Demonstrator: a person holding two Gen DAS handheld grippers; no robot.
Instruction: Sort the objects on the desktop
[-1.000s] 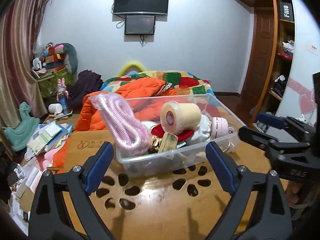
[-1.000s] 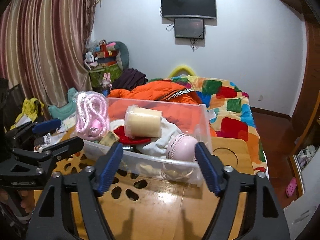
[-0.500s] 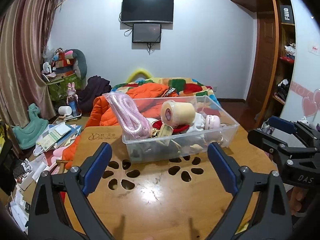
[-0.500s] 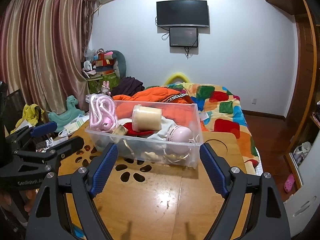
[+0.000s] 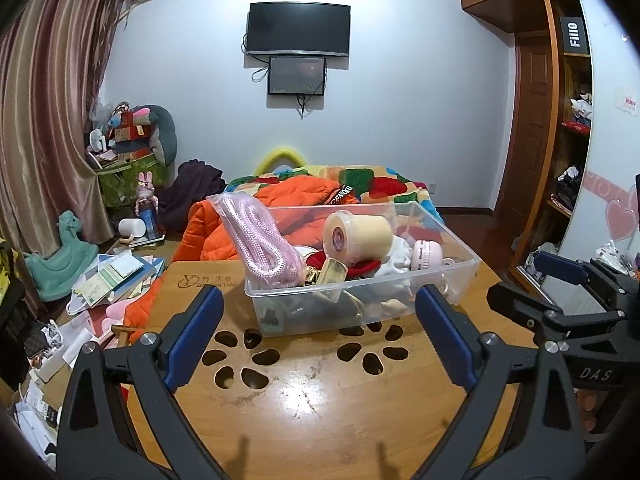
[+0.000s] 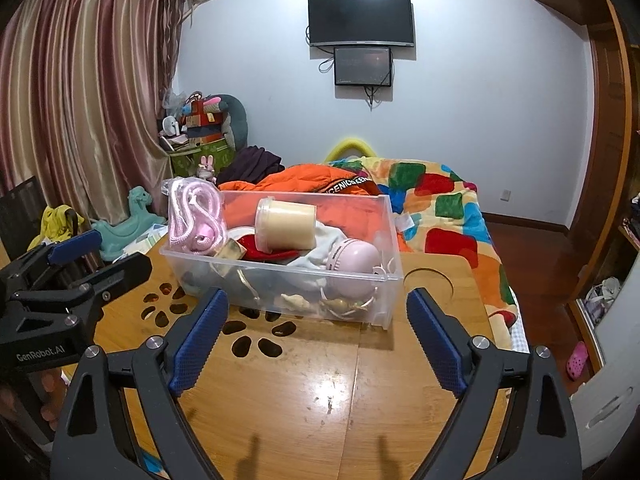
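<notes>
Nearest, the left gripper [image 5: 318, 336] and right gripper [image 6: 316, 336] hover over the wooden table [image 6: 320, 392], both spread wide and empty; the right's jaws have just been opening. Beyond them sits the clear plastic bin [image 6: 352, 300], crammed with a pink rope [image 6: 196, 216], a cream lidded jar [image 6: 286, 226] and a pink handheld fan [image 6: 352, 260].

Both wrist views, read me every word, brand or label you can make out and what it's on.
"FiiO": black box on the wardrobe shelf.
"DAS": right gripper body.
"GenRobot.AI": left gripper body.
"NICEKE", partly hidden: orange jacket band.
Engraved logo on the bamboo table: too blurred.
</notes>
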